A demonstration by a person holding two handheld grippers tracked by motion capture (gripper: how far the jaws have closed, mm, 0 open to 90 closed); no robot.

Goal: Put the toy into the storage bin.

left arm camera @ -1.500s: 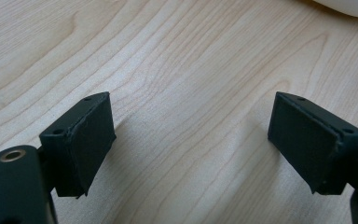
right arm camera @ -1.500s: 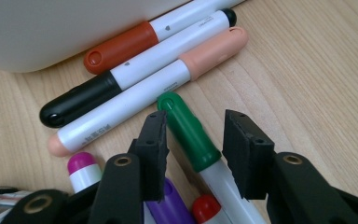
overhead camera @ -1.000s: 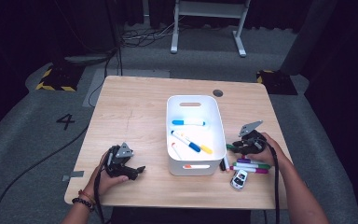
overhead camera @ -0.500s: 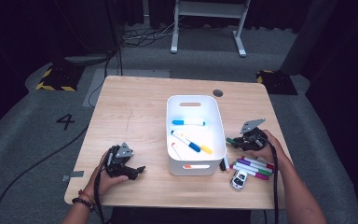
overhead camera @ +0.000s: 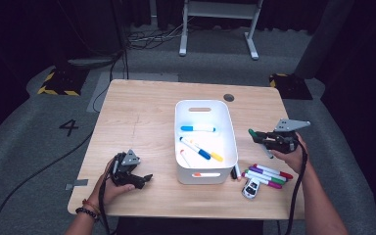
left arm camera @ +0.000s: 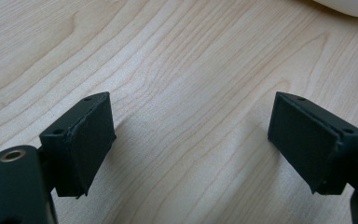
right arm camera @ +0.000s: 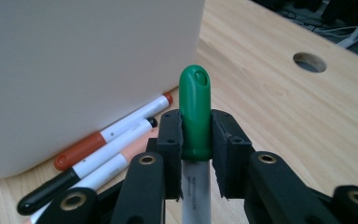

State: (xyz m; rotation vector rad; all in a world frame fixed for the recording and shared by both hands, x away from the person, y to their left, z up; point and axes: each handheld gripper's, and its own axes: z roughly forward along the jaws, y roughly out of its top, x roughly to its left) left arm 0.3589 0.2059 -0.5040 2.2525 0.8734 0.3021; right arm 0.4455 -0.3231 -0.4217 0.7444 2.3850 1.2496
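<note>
Both grippers are black: the left gripper (overhead camera: pixel 144 178) and right gripper (overhead camera: pixel 257 137) each carry a grey three-cornered plate on top. Black cables trail back along bare forearms. A beaded bracelet (overhead camera: pixel 85 207) circles the left wrist. The fingers (left arm camera: pixel 81 140) are flat black pads, with screw holes and brass-ringed pivots.

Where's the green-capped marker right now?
The green-capped marker is clamped in the right gripper, above the table's right side in the high view, between the white bin and the loose markers.
</note>
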